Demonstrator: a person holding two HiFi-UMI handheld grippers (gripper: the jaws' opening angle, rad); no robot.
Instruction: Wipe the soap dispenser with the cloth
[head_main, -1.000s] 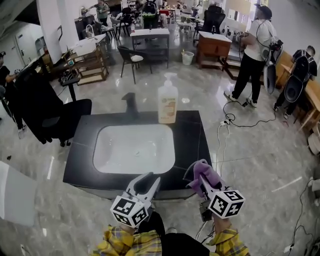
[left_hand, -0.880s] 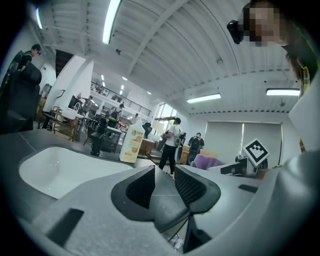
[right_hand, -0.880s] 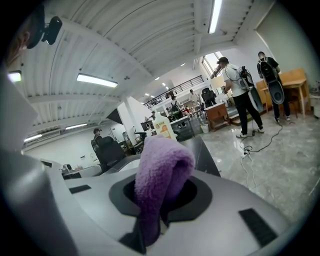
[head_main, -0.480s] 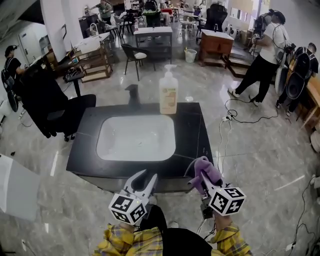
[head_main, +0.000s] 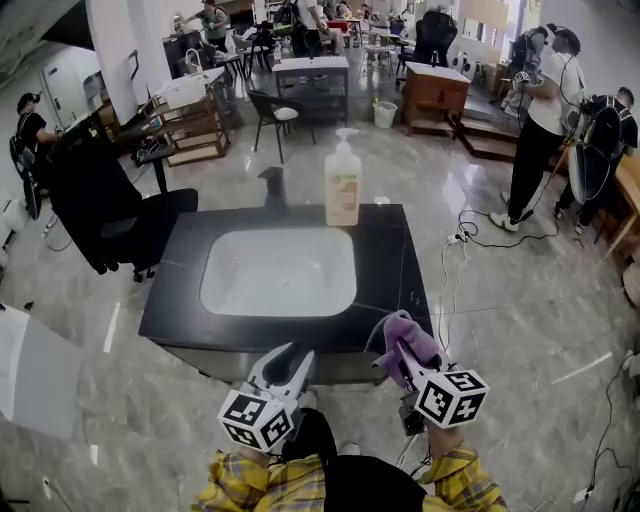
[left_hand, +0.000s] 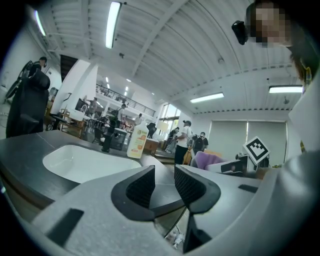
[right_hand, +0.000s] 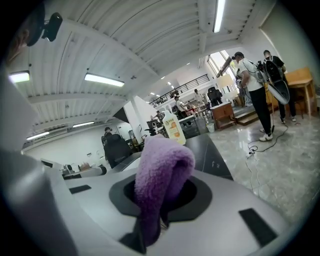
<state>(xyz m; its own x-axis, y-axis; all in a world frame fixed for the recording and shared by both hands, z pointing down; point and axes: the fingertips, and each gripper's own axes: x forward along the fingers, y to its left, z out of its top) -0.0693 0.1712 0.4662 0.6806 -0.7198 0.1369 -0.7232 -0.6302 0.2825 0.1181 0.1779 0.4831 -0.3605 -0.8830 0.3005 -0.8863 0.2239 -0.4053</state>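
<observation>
Wiping not started: the dispenser stands upright at the far edge of the counter, behind the sink, upper centre of the head view and well apart from both grippers at the bottom. Right gripper has its jaws clamped on the purple cloth, and left gripper has its jaws partly open with nothing between them, so the reach and the wipe are both left. Versus a second ago, counter and dispenser sit slightly higher in frame; grippers are in about the same spots, grips unchanged.

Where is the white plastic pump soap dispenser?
Head view: the soap dispenser stands at the black counter's far edge, behind the white basin, right of the dark faucet.
</observation>
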